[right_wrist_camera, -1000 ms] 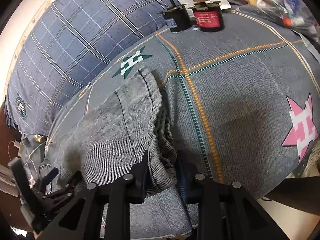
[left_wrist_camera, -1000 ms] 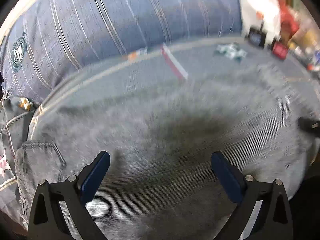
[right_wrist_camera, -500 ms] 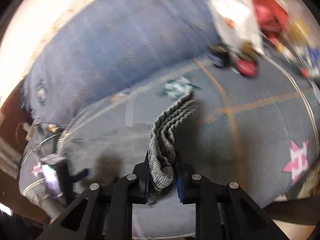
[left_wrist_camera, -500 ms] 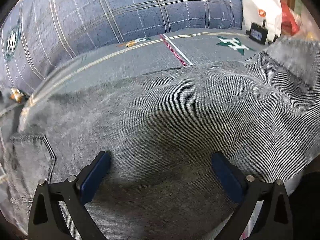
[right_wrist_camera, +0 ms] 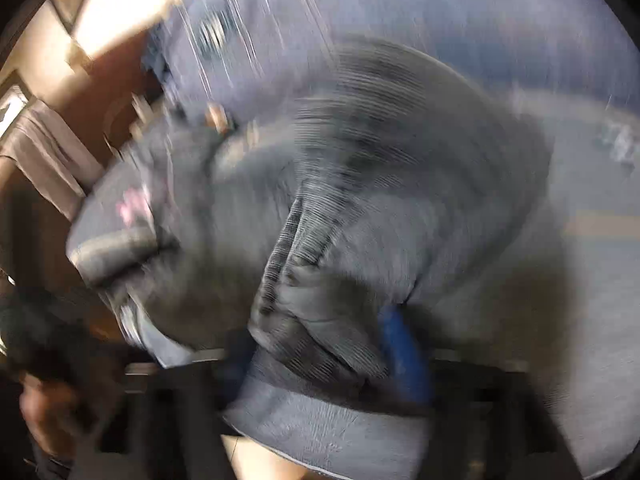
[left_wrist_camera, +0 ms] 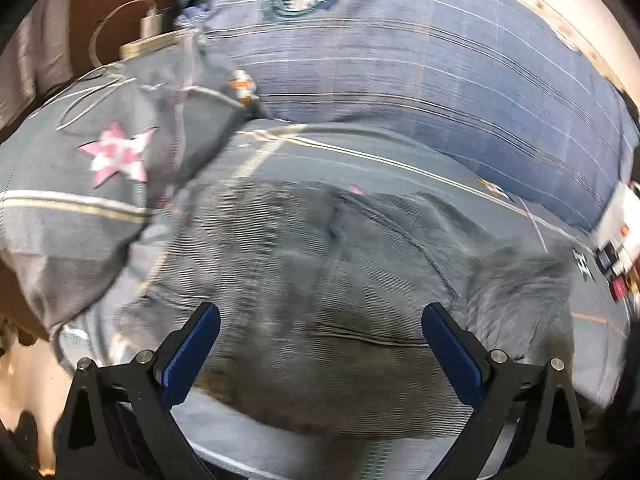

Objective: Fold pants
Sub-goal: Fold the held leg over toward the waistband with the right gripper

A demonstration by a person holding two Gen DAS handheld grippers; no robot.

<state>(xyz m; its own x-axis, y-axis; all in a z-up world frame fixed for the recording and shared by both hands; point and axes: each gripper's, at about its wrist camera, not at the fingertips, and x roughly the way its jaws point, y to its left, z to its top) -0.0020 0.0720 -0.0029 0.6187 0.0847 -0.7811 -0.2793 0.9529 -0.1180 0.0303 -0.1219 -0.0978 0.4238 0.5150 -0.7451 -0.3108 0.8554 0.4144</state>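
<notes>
Grey denim pants (left_wrist_camera: 320,280) lie on a grey patterned bedsheet (left_wrist_camera: 360,152). My left gripper (left_wrist_camera: 320,352) is open and empty, hovering just above the waist part of the pants. In the blurred right wrist view, my right gripper (right_wrist_camera: 320,360) is shut on a bunched fold of the pants (right_wrist_camera: 320,320) and holds the leg fabric (right_wrist_camera: 400,184) arched over the rest of the pants. One blue pad (right_wrist_camera: 404,352) shows beside the pinched cloth.
A blue plaid pillow (left_wrist_camera: 440,60) lies along the back. A grey pillow with a pink star (left_wrist_camera: 116,156) is at the left, with a white charger and cable (left_wrist_camera: 148,24) behind it. Boxes and clutter (left_wrist_camera: 616,240) sit at the far right. The bed edge runs along the bottom.
My right gripper swung the pinched leg fabric up and leftward over the pants, its view now heavily blurred. My left gripper turned left toward the waist and star pillow, still open.
</notes>
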